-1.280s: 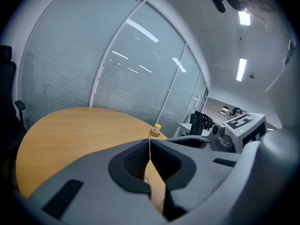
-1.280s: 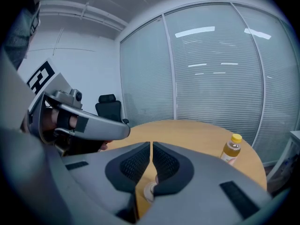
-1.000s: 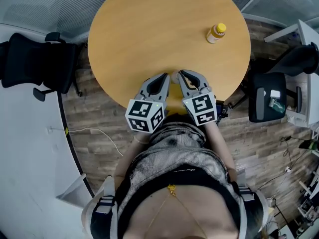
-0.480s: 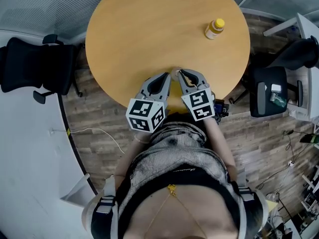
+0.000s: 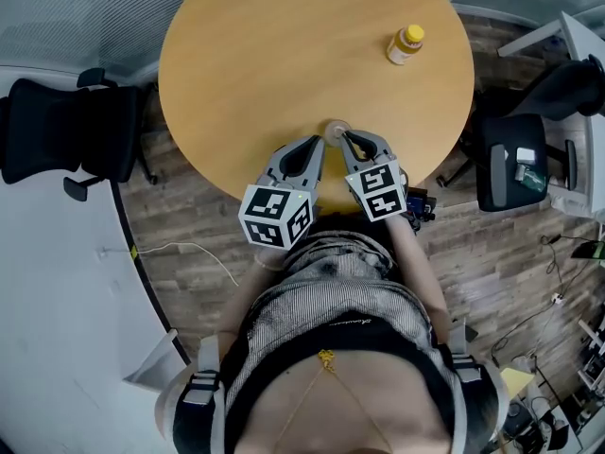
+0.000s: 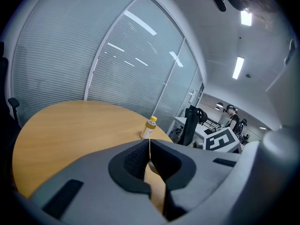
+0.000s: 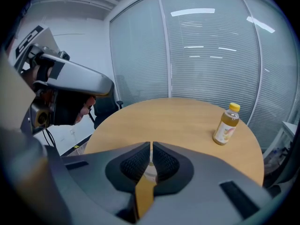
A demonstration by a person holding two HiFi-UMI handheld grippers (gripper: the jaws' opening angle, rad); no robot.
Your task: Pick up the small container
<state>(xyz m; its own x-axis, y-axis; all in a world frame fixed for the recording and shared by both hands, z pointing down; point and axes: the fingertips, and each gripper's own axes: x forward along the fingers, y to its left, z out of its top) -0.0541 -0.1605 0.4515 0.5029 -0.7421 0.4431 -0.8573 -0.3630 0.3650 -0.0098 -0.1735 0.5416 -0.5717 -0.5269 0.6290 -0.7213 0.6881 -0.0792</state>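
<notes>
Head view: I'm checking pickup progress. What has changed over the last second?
The right gripper has sunk a little toward the table, its shut tips beside the small clear container; nothing was taken hold of. The left gripper, also shut, and the yellow-capped bottle stayed put.

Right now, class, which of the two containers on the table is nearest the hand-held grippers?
The small clear container, low and round, just ahead of the left hand-held gripper and right hand-held gripper. The yellow-capped bottle stands far across the table.
</notes>
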